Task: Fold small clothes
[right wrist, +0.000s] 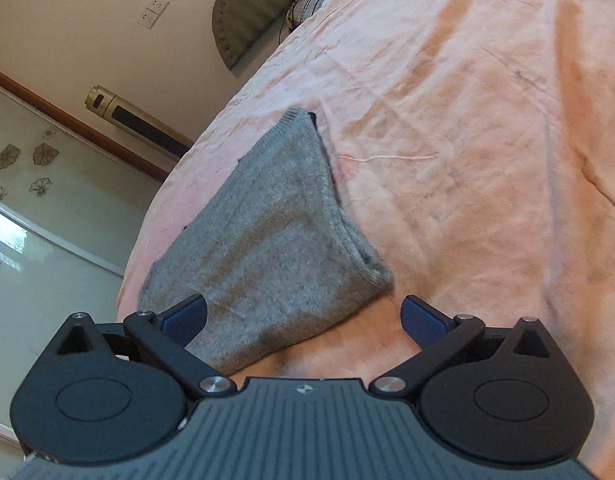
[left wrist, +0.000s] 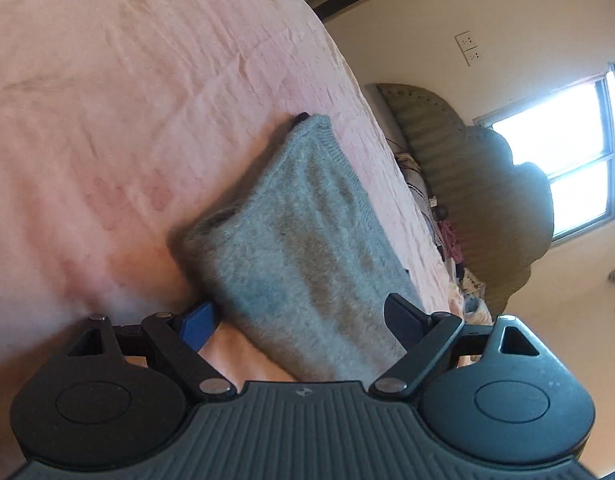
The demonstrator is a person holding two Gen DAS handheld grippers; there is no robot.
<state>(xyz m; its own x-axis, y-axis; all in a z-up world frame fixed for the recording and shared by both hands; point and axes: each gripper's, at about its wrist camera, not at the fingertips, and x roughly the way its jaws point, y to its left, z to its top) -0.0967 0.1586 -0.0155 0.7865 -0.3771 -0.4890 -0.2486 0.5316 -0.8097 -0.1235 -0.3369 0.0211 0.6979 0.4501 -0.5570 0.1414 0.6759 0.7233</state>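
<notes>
A small grey fuzzy knitted sweater (left wrist: 299, 240) lies on a wide pink wrinkled bed sheet (left wrist: 107, 100). It is near the edge of the bed. It already looks folded into a neat, thick block, with its layers stacked on top of each other. A tiny bit of something dark (left wrist: 300, 117) pokes out at the far corner; it is too small to tell what it is.

The left gripper (left wrist: 301, 316) has its fingers spread wide apart around the near end of the sweater, and it holds nothing. The right gripper (right wrist: 303, 314) is also spread wide, just above the near corner, pinching nothing.

The folding looks almost done. Maybe one more fold or a little pat is left.
</notes>
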